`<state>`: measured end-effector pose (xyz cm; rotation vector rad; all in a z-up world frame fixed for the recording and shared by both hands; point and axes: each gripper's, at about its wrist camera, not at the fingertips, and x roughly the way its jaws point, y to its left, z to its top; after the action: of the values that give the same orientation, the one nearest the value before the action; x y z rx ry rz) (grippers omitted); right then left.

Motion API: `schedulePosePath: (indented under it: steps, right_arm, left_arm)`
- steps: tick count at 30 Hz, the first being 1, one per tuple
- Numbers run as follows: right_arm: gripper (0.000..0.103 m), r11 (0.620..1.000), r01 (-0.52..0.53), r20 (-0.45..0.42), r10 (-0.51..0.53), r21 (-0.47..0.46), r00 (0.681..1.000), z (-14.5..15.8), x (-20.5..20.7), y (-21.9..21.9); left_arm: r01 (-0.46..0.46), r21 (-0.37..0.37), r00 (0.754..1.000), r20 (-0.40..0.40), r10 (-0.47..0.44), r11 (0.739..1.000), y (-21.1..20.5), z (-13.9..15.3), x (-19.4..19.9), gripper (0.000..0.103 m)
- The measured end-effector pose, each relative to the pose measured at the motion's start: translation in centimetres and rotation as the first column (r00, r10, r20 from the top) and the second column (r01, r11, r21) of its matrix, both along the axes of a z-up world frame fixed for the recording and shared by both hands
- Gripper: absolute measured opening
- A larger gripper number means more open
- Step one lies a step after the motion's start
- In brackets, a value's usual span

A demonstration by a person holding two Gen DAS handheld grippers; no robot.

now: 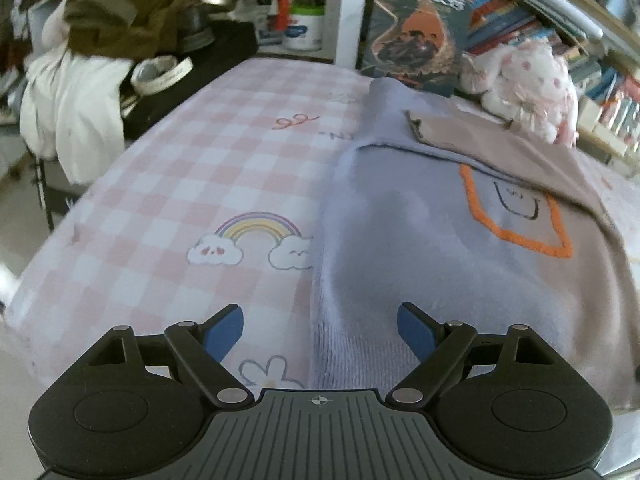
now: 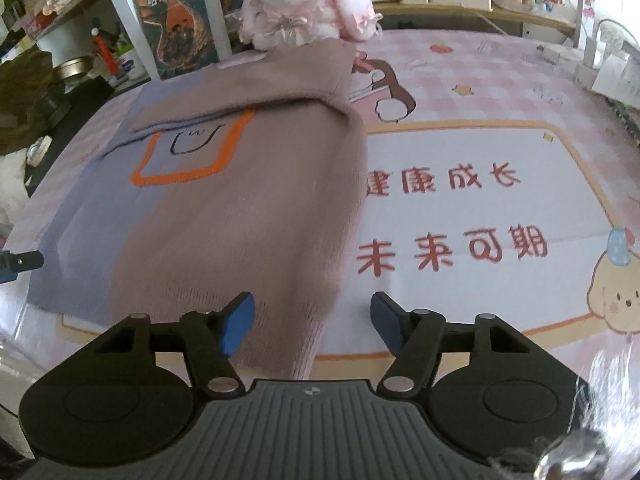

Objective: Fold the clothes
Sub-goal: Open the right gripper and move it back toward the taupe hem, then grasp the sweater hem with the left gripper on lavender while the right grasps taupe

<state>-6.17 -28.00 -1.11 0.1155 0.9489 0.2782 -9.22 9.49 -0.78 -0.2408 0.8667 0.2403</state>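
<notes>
Soft knit, the lilac-and-taupe sweater (image 2: pixel 224 216) will sag and slip; pinch its ribbed hem (image 2: pixel 304 344) at both corners; left hand-held gripper (image 1: pixel 320 334) and right hand-held gripper (image 2: pixel 312 328) gape wide, empty.

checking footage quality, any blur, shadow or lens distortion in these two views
Left wrist view: strong fisheye bending, the bed edge curves; soft shadow on the sweater; shelves at the right smeared. Right wrist view: same bending; sweater hem streaked with motion blur, the plush toy soft and pale, and a blurry glint bottom right.
</notes>
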Motion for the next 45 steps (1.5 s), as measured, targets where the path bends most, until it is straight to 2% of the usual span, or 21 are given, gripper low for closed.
schedulePosePath:
  steps: [3,7,8,11,12,14,16,21,24,27,28,30,34,42,45]
  right_arm:
    - [0.057,1.0,-0.012,-0.001,0.012,0.005,1.0,0.0,-0.2,-0.2]
    - [0.043,0.999,0.028,-0.011,-0.028,0.023,1.0,0.1,0.1,-0.7]
    - [0.042,0.999,0.036,-0.015,-0.036,0.03,0.999,0.1,0.2,-0.7]
    - [0.037,0.998,0.047,-0.024,-0.046,0.041,0.999,0.1,0.4,-0.6]
    - [0.035,0.998,0.045,-0.027,-0.044,0.045,0.999,0.1,0.4,-0.6]
    - [0.029,0.997,0.049,-0.037,-0.047,0.062,0.998,0.0,0.6,-0.6]
    - [0.014,0.994,0.07,-0.053,-0.065,0.086,0.996,-0.1,0.9,-0.8]
    - [0.01,0.98,0.042,-0.001,-0.043,0.195,0.999,1.3,0.9,-0.9]
    - [0.01,0.972,0.014,0.031,-0.022,0.236,0.999,1.8,0.9,-0.8]
    - [0.011,0.976,0.041,-0.016,-0.039,0.213,0.999,1.1,1.4,-0.7]
    - [0.012,0.976,0.05,-0.029,-0.045,0.21,0.999,0.9,1.4,-0.7]
    - [0.015,0.976,0.062,-0.047,-0.053,0.209,0.997,0.6,1.5,-0.8]
    - [0.018,0.975,0.073,-0.074,-0.058,0.212,0.996,0.0,1.5,-1.1]
    - [0.02,0.965,0.083,-0.117,-0.055,0.247,0.992,-0.7,1.8,-1.4]
    - [0.02,0.961,0.084,-0.123,-0.053,0.264,0.991,-0.8,2.0,-1.4]
  left_arm:
    - [-0.007,-0.036,1.0,0.007,0.008,0.999,0.5,-0.1,-0.3,0.084]
    - [-0.011,-0.038,1.0,-0.023,0.01,0.999,0.9,-0.6,0.2,0.065]
    - [-0.01,-0.041,1.0,-0.027,0.009,0.999,1.0,-0.8,0.3,0.059]
    - [-0.006,-0.046,0.999,-0.033,0.004,0.999,1.2,-1.0,0.5,0.05]
    - [-0.002,-0.05,0.999,-0.034,0.001,0.999,1.2,-1.1,0.6,0.043]
    - [0.01,-0.068,0.999,-0.03,-0.012,0.998,1.4,-1.0,0.7,0.018]
    - [0.014,-0.102,1.0,-0.021,-0.016,0.995,1.5,-0.8,0.9,0.006]
    - [0.087,-0.116,0.994,0.08,-0.078,0.989,0.6,1.4,0.6,0.005]
    - [0.097,-0.108,0.995,0.047,-0.092,0.989,0.5,1.1,1.0,0.007]
    - [0.073,-0.139,0.997,0.012,-0.072,0.988,1.1,0.5,1.1,0.012]
    - [0.068,-0.148,0.998,0.002,-0.069,0.987,1.3,0.3,1.0,0.016]
    - [0.063,-0.157,0.998,-0.018,-0.067,0.986,1.6,-0.1,0.9,0.019]
    - [0.057,-0.165,0.997,-0.046,-0.065,0.985,2.0,-0.9,0.6,0.019]
    - [0.031,-0.221,0.999,-0.03,-0.039,0.975,2.7,-1.3,0.4,0.019]
    - [0.016,-0.247,0.999,-0.023,-0.022,0.969,3.0,-1.4,0.4,0.013]
